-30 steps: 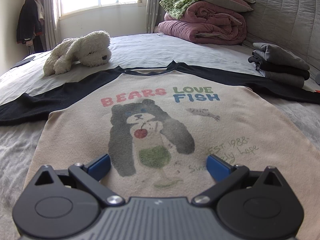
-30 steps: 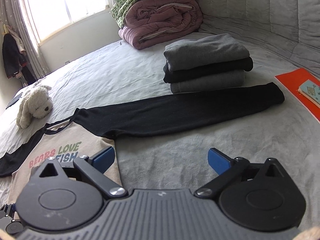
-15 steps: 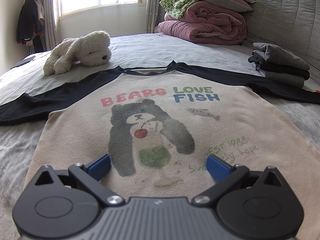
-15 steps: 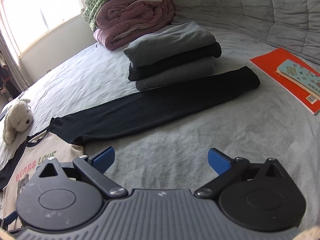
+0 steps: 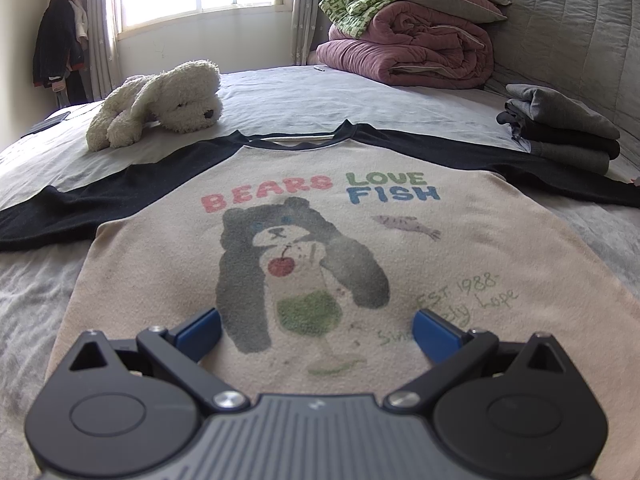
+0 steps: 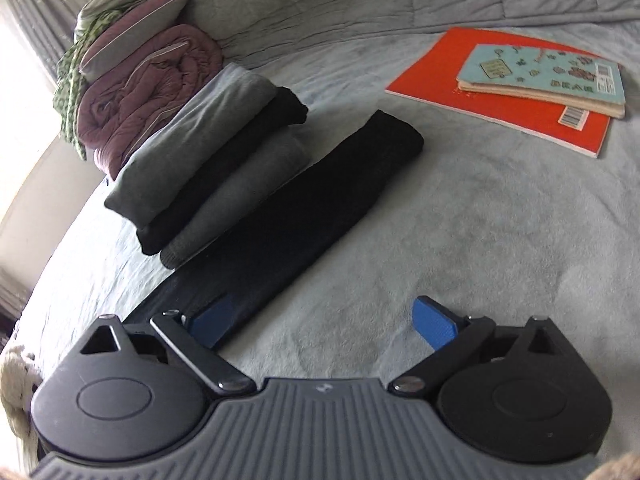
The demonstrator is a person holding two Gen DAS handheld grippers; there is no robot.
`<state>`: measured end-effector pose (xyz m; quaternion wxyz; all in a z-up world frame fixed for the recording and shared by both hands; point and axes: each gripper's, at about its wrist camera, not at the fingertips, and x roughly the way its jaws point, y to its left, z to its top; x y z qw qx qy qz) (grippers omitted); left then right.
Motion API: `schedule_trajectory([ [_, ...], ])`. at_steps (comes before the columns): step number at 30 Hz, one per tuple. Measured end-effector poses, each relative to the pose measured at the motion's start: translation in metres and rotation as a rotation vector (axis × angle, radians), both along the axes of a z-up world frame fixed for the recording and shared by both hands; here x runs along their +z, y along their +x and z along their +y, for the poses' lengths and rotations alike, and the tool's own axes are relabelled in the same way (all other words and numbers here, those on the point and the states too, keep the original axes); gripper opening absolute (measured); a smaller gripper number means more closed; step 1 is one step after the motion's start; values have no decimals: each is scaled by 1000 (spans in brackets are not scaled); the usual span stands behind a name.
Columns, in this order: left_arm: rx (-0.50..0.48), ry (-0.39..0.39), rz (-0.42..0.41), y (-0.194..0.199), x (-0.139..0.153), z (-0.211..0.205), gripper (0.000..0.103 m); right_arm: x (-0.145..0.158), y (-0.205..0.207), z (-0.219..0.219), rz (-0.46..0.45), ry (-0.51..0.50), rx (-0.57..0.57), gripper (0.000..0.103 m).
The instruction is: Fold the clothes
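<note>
Left tool: my left tool point(image 5: 316, 326) hangs low over the hem end of the shirt, its blue fingers spread wide, nothing between them.
Right tool: my right tool point(image 6: 320, 326) is released too, fingers wide apart; the left finger point(image 6: 210, 322) sits over the black sleeve, the right one over bare bedcover.
Shirt: the shirt point(image 5: 320, 240) lies flat and face up on the bed point(image 5: 280, 96), collar away from me, both sleeves stretched out sideways. Soft beige body, black sleeves and neckband, a faded print of a bear with a cherry and the words "BEARS LOVE FISH".
Right sleeve: the sleeve point(image 6: 304, 216) runs out straight, a long flat band, its cuff end near the books and its far edge just beside the stack of folded clothes.
Stack: three folded clothes point(image 6: 208, 160), grey on black on grey, edges roughly lined up.
Books: a pale blue book point(image 6: 544, 76) rests on a thin orange one point(image 6: 500, 92), both flat on the bed.
Bedding pile: a rolled maroon quilt point(image 5: 412, 52) by the padded headboard, with a pillow and a green patterned cloth on top.
Toy: a fluffy white plush dog point(image 5: 160, 100) lies beyond the shirt's left shoulder, apart from it.
Open room: a broad bare patch of grey bedcover lies between the sleeve and the books.
</note>
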<state>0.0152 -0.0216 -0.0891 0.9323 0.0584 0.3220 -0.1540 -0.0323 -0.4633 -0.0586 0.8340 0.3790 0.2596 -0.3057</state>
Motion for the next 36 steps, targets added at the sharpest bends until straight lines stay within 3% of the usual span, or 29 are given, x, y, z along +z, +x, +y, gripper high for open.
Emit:
schedule_trajectory([
  [10, -4, 17, 12, 5, 6, -8, 103, -8, 32, -1, 23, -164, -54, 87],
  [15, -55, -50, 46, 17, 20, -5, 103, -12, 51, -10, 15, -201, -86, 79],
  [17, -54, -70, 73, 25, 27, -3, 103, -14, 60, -12, 19, -225, -95, 61],
  [19, -49, -83, 106, 32, 31, 1, 103, -13, 66, -11, 34, -262, -99, 31],
  [21, -28, -91, 140, 37, 32, 9, 103, -10, 68, -8, 20, -292, -97, 10],
  [29, 67, -21, 232, 50, 31, 28, 103, 28, 72, 24, -95, -390, -51, 10],
  [36, 47, -18, 245, 45, 35, 29, 103, 65, 74, 59, -218, -379, 32, 10],
])
